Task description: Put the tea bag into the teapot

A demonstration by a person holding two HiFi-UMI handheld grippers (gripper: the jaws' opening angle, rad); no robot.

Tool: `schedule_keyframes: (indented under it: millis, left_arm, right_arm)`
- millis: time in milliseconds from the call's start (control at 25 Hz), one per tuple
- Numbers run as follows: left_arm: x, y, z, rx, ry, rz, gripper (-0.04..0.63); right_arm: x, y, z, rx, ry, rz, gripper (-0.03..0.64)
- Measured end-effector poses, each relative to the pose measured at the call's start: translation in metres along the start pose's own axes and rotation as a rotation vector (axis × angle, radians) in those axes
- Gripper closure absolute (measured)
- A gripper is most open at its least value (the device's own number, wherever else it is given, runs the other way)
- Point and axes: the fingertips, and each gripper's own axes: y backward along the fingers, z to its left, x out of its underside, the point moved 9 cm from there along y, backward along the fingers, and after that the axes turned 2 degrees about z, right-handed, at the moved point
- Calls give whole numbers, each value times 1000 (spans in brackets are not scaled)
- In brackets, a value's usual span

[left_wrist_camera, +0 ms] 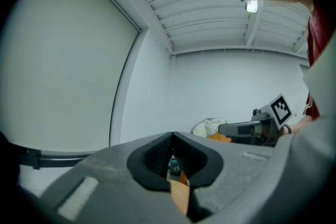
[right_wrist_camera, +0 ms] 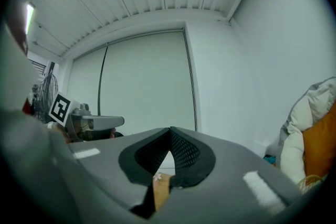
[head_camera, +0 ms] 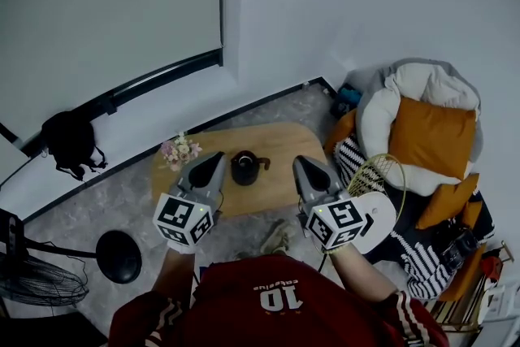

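Well, both grippers are hanging level, side by side, over the low wooden table (head_camera: 280,140) in the head view, the left gripper (head_camera: 218,158) showing just to the left of the dark teapot (head_camera: 246,166) and the right gripper (head_camera: 299,162) just to its right. The teapot is standing upright near the middle of the tabletop, and a small bunch of flowers (head_camera: 180,149) is sitting at the table's left edge. From up here the jaws are reading only as grey wedges, so their state is coming from the gripper views. The left gripper view is showing its two ribbed black pads (left_wrist_camera: 157,157) meeting at the tips with nothing clamped between them, only a sliver of tabletop wood peeking through the gap underneath. The right gripper view is showing the same: jaws drawn together, pads touching at the tips, empty. Each gripper view is also catching the other gripper out to the side with its marker cube, plus the slatted white ceiling (left_wrist_camera: 210,13), which the downward head view is missing entirely. Neither gripper view is giving a clear look at the teapot. Only the head view is taking in the floor, with a black bag (head_camera: 71,140) by the wall, a fan (head_camera: 36,280) at lower left and an orange cushion (head_camera: 435,134) on the white lounger at the right. As for the tea bag, I am not picking it out in any view.
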Motion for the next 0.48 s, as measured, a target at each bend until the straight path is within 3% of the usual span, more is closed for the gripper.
schedule_keyframes:
  millis: [480]
  left_arm:
    - [5, 4, 7, -12, 8, 2, 594]
  right_arm:
    - [4, -7, 2, 1, -4, 2, 627]
